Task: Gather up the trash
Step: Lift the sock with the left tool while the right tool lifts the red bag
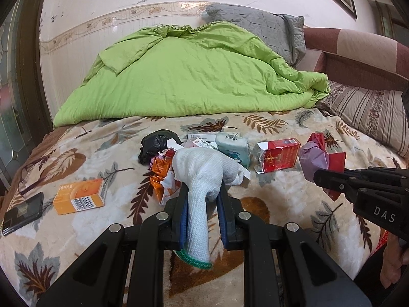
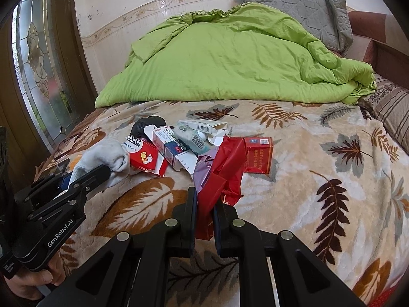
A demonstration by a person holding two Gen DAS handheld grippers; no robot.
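Trash pile sits mid-frame on the bed, half hidden. Left gripper pinches a white sock; right gripper clamps red plastic wrap, its lower end hidden.

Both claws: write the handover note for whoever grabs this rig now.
Left claw: shut on the white sock, held above the pile.
Right claw: shut on the red plastic bag, purple bag bunched beside it.
On the blanket: red cigarette box, medicine boxes, tissue pack, black bag, orange wrapper, orange box off left.
Done: two items gripped. No bin in view.
Left: everything else.
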